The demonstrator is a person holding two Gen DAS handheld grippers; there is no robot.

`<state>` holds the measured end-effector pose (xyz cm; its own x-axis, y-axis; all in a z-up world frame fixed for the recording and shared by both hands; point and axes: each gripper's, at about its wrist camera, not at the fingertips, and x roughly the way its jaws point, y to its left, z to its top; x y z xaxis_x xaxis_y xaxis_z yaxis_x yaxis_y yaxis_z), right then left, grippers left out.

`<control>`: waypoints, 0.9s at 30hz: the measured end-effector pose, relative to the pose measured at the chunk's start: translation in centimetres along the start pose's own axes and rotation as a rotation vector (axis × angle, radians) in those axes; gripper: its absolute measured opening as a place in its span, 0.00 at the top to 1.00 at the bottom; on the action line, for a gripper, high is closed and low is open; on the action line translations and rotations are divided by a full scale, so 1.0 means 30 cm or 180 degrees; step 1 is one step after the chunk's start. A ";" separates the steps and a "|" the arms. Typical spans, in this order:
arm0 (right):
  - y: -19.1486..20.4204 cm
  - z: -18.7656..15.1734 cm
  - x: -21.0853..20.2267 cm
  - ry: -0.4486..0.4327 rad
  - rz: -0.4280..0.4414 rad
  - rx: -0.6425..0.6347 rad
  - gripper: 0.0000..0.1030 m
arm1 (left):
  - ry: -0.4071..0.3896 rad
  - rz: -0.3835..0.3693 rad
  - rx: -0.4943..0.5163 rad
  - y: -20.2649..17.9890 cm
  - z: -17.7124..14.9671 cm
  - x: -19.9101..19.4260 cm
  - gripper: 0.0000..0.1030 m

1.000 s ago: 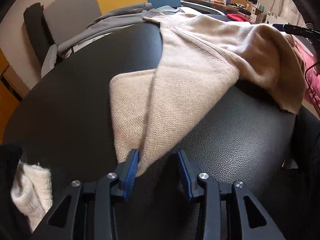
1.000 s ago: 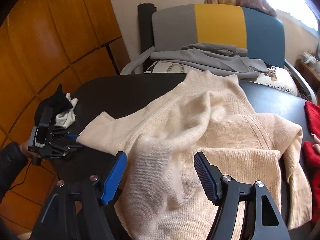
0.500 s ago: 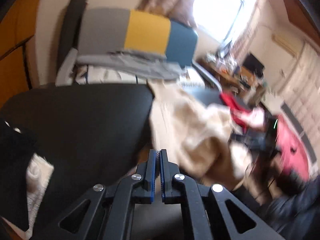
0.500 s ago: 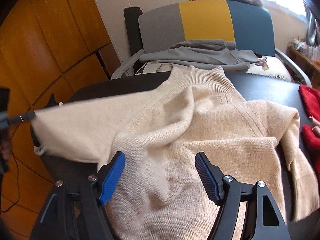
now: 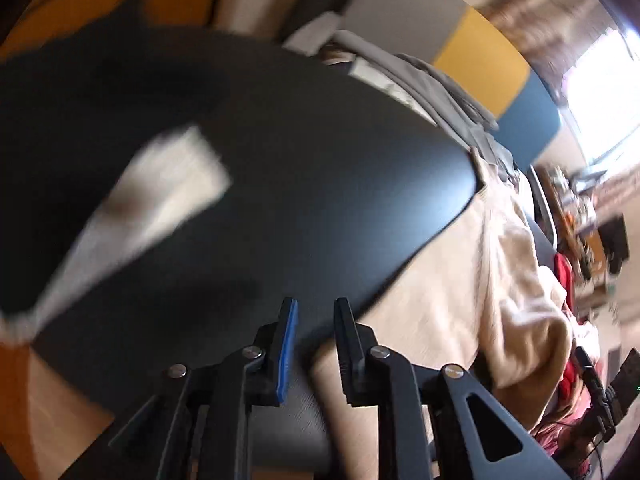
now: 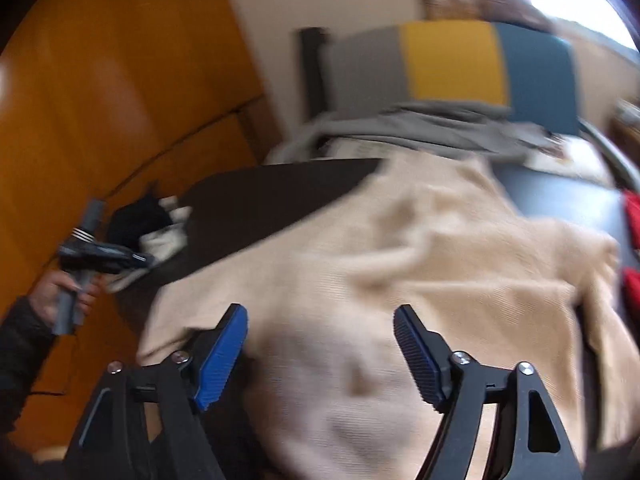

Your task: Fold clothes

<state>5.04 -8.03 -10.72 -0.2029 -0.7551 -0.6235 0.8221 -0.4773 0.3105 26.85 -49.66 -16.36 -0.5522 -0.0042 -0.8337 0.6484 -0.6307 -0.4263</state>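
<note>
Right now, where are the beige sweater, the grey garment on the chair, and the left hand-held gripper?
beige sweater (image 6: 420, 280): right wrist view, middle of body.
grey garment (image 6: 432, 130): right wrist view, draped centre.
left hand-held gripper (image 5: 316, 312): left wrist view, between fingertips.

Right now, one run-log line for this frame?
left gripper: open, empty | right gripper: open over sweater | table

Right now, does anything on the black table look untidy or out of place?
Yes. The beige knitted sweater lies rumpled on the black table, bunched in uneven folds, not flat. At the table's far left edge, a small black and white cloth heap sits crumpled.
</note>
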 end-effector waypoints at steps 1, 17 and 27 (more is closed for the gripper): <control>0.040 0.006 0.016 0.0044 0.0179 -0.0078 0.19 | -0.0030 -0.0065 -0.0094 0.035 -0.052 -0.010 0.83; 0.731 -0.072 0.637 0.0919 0.0534 -0.1809 0.26 | -0.0510 0.0445 0.0026 0.085 -0.342 -0.117 0.83; 0.564 -0.060 0.730 0.1088 0.0646 -0.0980 0.89 | -0.0361 0.0111 0.0087 0.054 -0.336 -0.073 0.82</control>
<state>15.46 -31.83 -20.42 0.1210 -0.6039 -0.7878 0.9562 -0.1422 0.2559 34.39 -42.84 -18.77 -0.5863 -0.1135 -0.8021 0.6546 -0.6496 -0.3866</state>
